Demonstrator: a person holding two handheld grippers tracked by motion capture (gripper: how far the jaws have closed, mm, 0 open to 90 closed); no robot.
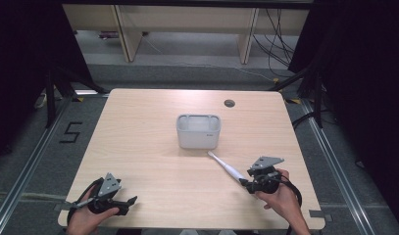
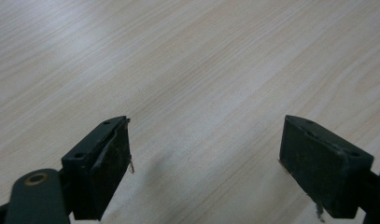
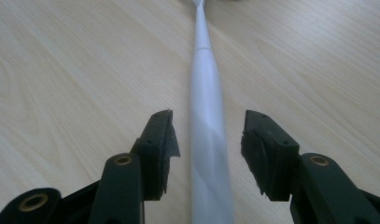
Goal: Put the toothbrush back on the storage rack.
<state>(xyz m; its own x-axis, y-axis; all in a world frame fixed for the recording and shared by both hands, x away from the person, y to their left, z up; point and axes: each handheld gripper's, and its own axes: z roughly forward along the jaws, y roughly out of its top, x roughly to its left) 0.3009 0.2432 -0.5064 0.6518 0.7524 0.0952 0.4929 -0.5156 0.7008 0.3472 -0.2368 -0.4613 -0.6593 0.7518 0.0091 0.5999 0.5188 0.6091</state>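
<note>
A white electric toothbrush [image 1: 226, 167] lies on the wooden table, its head pointing toward a grey-white rectangular holder box [image 1: 198, 131] at the table's middle. My right gripper [image 1: 244, 182] sits over the handle end; in the right gripper view the toothbrush handle [image 3: 207, 140] runs between the two pads with a gap on each side, so the jaws are open and not pressing it. My left gripper [image 1: 130, 201] rests near the front left corner, jaws wide apart [image 2: 204, 163] over bare wood with nothing between them.
The table [image 1: 138, 147] has a round cable hole [image 1: 229, 103] near its far edge. Beyond it stand wooden furniture legs and loose cables on the floor. Dark curtains flank both sides.
</note>
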